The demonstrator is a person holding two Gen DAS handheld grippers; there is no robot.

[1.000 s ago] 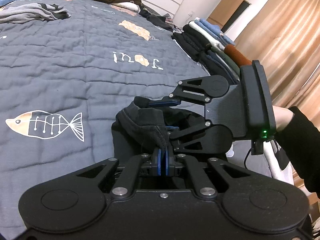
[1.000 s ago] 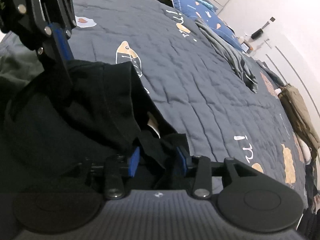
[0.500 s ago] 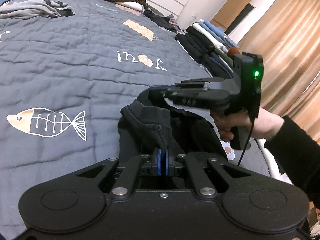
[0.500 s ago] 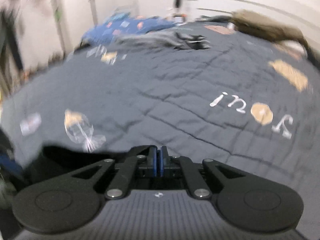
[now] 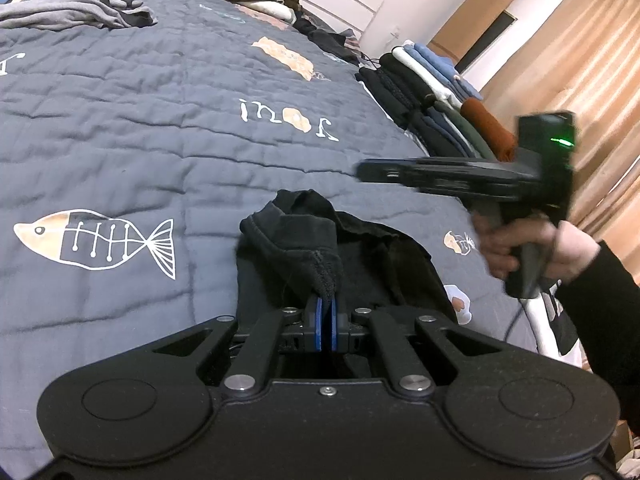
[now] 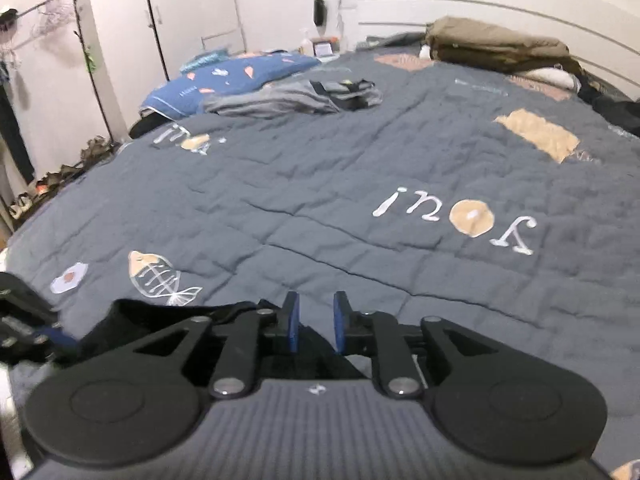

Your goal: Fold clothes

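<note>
Two grippers: left gripper [image 5: 326, 316] pinches crumpled black garment [image 5: 304, 240]; right gripper [image 6: 314, 322] gapes over quilted bedspread [image 6: 320, 184]

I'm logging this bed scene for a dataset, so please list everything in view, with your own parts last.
Black garment: one, crumpled, near edge of bed.
Grey quilted bedspread: one, fish and letter prints.
Grey garment: one, loose, far side.
Olive folded pile: one, by headboard.
Stack of folded clothes: one, dark, white, blue, rust; bed's right edge.
Blue patterned pillow: one, far corner.
Left gripper: shut on garment's hem.
Right gripper: open, empty.
</note>
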